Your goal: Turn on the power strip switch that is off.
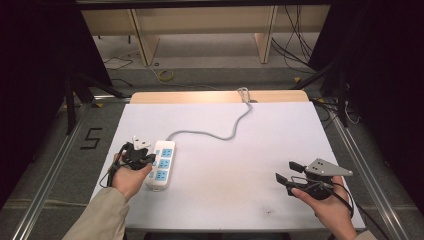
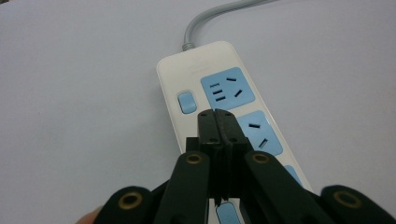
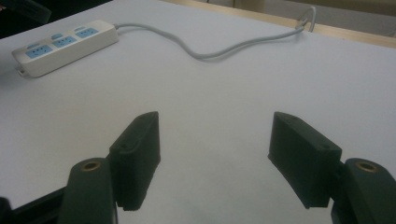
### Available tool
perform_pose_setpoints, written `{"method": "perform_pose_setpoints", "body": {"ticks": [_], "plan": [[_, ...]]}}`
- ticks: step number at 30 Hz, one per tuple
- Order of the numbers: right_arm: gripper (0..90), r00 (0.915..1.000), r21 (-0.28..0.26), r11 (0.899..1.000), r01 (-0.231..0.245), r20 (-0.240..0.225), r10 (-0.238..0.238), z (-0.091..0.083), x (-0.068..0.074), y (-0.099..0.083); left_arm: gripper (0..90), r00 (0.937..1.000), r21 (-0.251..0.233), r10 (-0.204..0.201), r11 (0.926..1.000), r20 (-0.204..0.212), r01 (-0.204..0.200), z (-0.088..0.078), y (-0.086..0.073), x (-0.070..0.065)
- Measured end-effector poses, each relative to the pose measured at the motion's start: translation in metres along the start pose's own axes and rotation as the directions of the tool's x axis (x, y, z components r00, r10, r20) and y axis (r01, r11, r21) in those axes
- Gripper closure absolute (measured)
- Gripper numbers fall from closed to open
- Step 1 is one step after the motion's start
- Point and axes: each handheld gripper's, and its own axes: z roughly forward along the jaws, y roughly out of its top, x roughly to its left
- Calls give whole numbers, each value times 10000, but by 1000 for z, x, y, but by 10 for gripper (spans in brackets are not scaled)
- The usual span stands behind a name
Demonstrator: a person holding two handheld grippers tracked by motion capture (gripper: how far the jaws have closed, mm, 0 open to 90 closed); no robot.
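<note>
Lying at about 9 o'clock on the white table (image 1: 225,150), the power strip (image 1: 161,165) had its long side running from 6 to 12 o'clock, and its grey cable (image 1: 210,133) curved away toward 1 o'clock and dropped over the far edge. It had 3 blue sockets, each with a small blue switch (image 2: 187,101) beside it on the left.

The left gripper (image 1: 142,159) was right over the strip's left edge with its jaws pressed together and nothing between them. In the left gripper view the closed tip (image 2: 218,122) stood above the row of switches, between the first and the second one. I judged that the jaws were kept together to make 1 firm point, good for pushing a switch.

The right gripper (image 1: 284,176) waited at about 4 o'clock, well apart from the strip, with its jaws wide apart and empty. Probably it was kept there so as not to disturb the left hand.
</note>
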Motion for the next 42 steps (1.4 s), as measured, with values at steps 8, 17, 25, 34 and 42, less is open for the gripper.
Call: {"method": "perform_pose_setpoints", "body": {"ticks": [8, 17, 25, 34, 42], "plan": [[340, 10000, 12, 10000, -4, -2, 4, 0, 0, 0, 898, 9998, 120, -153, 9998, 83, 152, 2, 1, 3], [340, 10000, 13, 10000, -23, -14, 23, 0, 0, 0, 898, 9994, 325, -310, 9990, 125, 305, 7, 2, 6], [340, 10000, 21, 10000, -17, -27, 17, 0, 0, 0, 898, 9993, 518, -336, 9981, 152, 328, 12, 2, 6], [339, 10000, 49, 10000, 4, -43, -3, 0, 0, 0, 899, 9997, 816, -160, 9966, 194, 143, 16, 2, 6], [339, 10000, 47, 10000, 20, -44, -20, 1, 0, 0, 898, 9998, 967, -94, 9953, 195, 75, 18, 2, 5]]}}
